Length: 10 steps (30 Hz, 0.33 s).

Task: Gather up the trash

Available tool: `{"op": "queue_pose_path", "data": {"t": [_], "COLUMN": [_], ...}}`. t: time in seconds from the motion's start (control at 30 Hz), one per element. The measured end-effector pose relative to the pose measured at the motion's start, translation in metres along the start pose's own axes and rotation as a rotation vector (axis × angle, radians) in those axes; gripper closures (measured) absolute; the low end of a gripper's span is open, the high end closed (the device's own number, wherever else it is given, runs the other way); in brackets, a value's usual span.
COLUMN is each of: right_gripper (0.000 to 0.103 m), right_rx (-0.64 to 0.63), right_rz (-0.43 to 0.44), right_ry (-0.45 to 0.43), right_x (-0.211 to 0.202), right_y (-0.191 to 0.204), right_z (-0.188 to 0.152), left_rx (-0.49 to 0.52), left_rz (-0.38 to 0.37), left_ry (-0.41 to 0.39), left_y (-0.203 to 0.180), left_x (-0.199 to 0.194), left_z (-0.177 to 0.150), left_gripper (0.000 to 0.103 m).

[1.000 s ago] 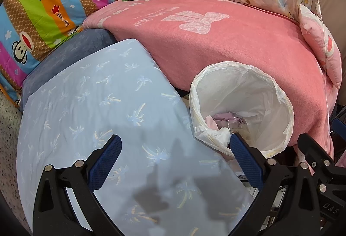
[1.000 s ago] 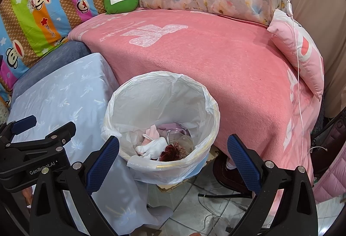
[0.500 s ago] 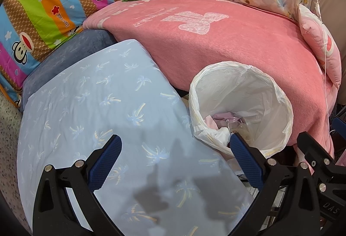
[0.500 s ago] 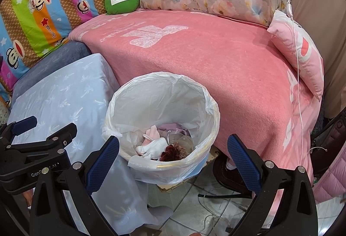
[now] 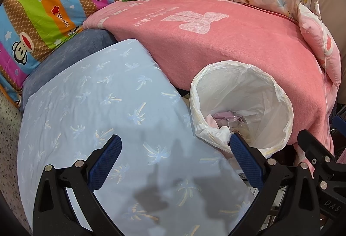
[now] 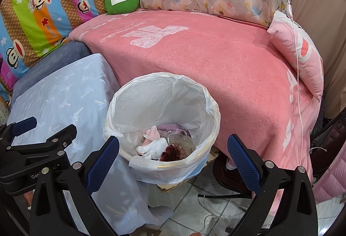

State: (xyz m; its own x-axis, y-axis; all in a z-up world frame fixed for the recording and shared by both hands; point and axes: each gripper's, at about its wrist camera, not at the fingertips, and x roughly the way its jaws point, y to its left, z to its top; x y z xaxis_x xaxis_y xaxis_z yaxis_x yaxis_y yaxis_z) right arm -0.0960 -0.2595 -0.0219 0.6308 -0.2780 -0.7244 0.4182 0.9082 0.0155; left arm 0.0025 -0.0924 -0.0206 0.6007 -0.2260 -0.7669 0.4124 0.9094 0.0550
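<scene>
Both sets of tongs hang spread wide and empty above a lined waste bin [image 6: 164, 128] that stands on the tiled floor, pressed between a pink-blanketed bed [image 6: 216, 58] and a tabletop draped in pale blue palm-print cloth [image 5: 97, 106]. In the right wrist view the bin sits at the centre of the frame, its round mouth directly ahead of the right tongs [image 6: 173, 153] and framed between their two blue pads; the collected trash [image 6: 164, 147], a crumple of white and pink tissue with something dark red and a clear plastic piece, lies low in the white liner. In the left wrist view the same bin falls to the right of centre, with the right-hand pad of the left tongs [image 5: 175, 153] overlapping its near rim, while most of that gap looks onto bare blue cloth. The right tongs therefore appear the better lined up with the opening, the left set off toward the tabletop. No loose litter shows on the cloth or the blanket, so the gathering seems largely done; any further reach would likely turn on the bin's mouth, which faces upward and slightly toward the cameras.
</scene>
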Motion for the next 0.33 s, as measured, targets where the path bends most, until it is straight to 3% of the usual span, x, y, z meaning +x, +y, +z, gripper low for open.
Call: {"op": "queue_pose_path", "data": {"t": [0.33], "right_gripper": [0.006], "right_rx": [0.009], "right_rz": [-0.001], "right_ry": [-0.008], "right_x": [-0.0032], "right_y": [0.0004], "right_z": [0.0048], "left_rx": [0.004], "left_rz": [0.003], "left_ry": [-0.011], "left_y": [0.0048], "left_x": [-0.0028], "left_z": [-0.0002], "left_gripper": [0.007]}}
